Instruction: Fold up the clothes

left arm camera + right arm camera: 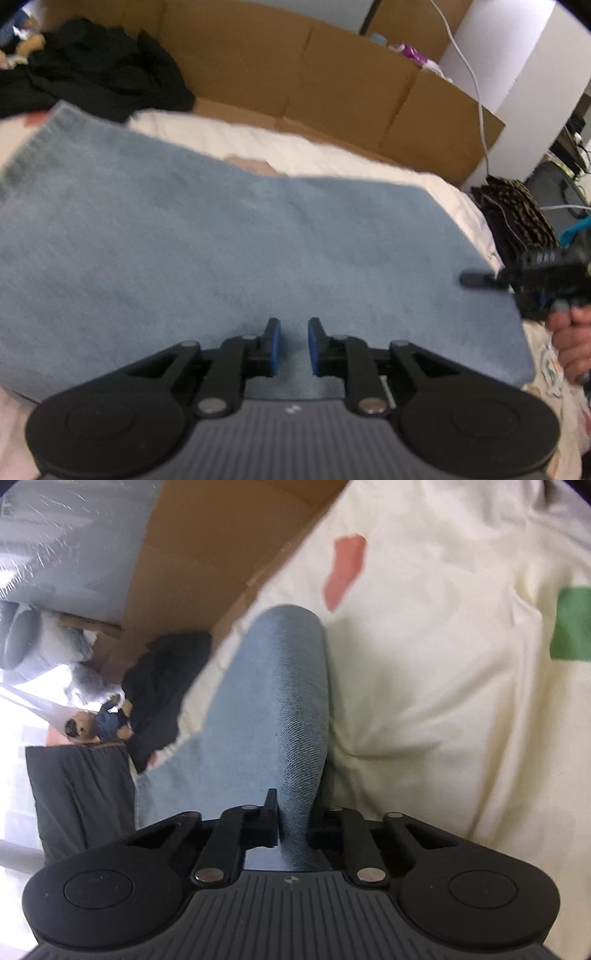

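Denim, pale blue: folded jeans [229,243] lie flat on cream quilt [332,155], filling frame centre. Left gripper [294,345] at 6 o'clock above denim, jaws slightly parted, nothing between. Right gripper [295,823] pinches raised denim fold [291,701], pads pressing cloth. Black clothes pile [99,70] at 10 o'clock, cardboard [332,74] at 12.

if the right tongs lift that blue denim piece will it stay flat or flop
Probably flop: the denim already bends into a rounded fold where the right tongs pinch it. It looks thick and heavy for cloth, so it should hang rather than flutter. The coarse weave suggests it won't slip easily.
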Tool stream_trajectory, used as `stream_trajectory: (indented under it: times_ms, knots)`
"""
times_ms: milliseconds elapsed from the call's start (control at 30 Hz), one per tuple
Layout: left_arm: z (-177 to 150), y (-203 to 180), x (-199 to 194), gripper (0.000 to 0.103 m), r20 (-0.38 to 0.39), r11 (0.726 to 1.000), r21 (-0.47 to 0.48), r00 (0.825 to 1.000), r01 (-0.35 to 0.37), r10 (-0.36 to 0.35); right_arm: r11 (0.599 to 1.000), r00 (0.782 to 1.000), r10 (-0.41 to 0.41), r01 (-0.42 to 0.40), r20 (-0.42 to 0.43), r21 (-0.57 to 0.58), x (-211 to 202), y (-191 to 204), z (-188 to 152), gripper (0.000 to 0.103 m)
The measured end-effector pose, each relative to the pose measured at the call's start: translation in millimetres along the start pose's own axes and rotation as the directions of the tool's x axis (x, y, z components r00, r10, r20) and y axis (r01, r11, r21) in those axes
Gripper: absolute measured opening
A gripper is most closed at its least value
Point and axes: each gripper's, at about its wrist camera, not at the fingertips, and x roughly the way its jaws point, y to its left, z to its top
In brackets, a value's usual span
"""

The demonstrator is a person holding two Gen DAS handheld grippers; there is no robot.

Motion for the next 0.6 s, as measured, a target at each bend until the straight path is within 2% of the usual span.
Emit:
stream_trajectory:
  times_ms: [233,367,533,600]
  knots:
    - [6,18,0,0.019,-0.021,0.998,-0.019,0.998,0.055,-0.056,0.996,0.998,-0.058,0.058,0.001,-0.072,-7,58,2,0.009]
    - [9,45,-3,0.020,-0.014,0.977,-0.166,0.990,0.135,-0.140,0.994,0.997,-0.082,0.081,-0.012,-0.072,-13,94,0,0.009]
    - [18,58,-19,0.022,0.039,0.982,-0.159,0.995,0.098,-0.093,0.985,0.989,-0.143,0.140,-0.028,-0.097,-13,141,-4,0.009]
    - [21,67,-27,0.022,0.065,0.977,-0.185,0.994,0.102,-0.091,0.979,0.985,-0.170,0.165,-0.034,-0.122,-11,158,-6,0.009]
